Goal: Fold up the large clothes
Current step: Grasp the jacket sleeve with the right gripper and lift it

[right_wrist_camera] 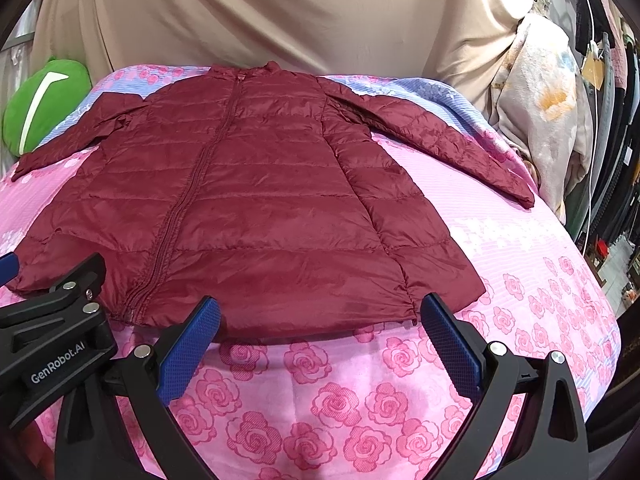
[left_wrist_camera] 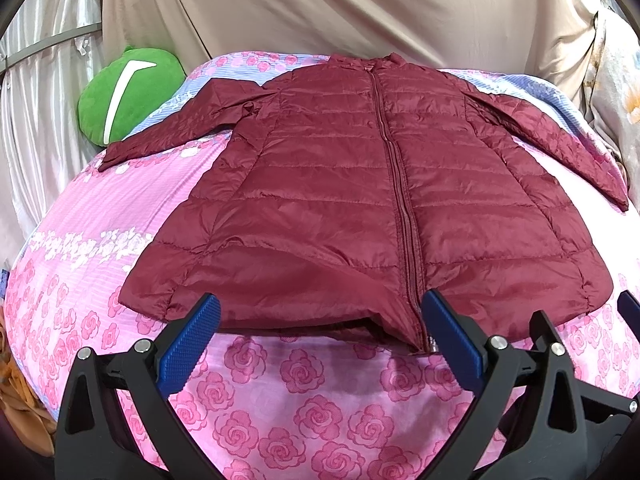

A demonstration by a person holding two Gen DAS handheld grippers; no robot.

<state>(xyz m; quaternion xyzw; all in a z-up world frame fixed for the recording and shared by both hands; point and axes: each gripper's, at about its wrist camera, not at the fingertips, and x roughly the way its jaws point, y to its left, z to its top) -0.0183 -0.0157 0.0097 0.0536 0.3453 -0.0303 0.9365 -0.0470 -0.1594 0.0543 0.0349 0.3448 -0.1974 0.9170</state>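
Observation:
A dark red quilted jacket (left_wrist_camera: 360,184) lies flat, front up and zipped, on a pink rose-print bed cover (left_wrist_camera: 304,392); both sleeves spread out to the sides. It also shows in the right wrist view (right_wrist_camera: 256,200). My left gripper (left_wrist_camera: 320,320) is open and empty, just short of the hem near the zip's lower end. My right gripper (right_wrist_camera: 320,320) is open and empty, at the hem's right part. Part of the right gripper shows at the left view's right edge, and the left gripper's body (right_wrist_camera: 52,344) at the right view's left edge.
A green plush cushion (left_wrist_camera: 128,92) sits at the bed's far left. A beige sheet (left_wrist_camera: 340,4) hangs behind the bed. A flowered cloth bundle (right_wrist_camera: 548,112) and hanging items stand at the right. The bed cover (right_wrist_camera: 552,280) drops off at the right.

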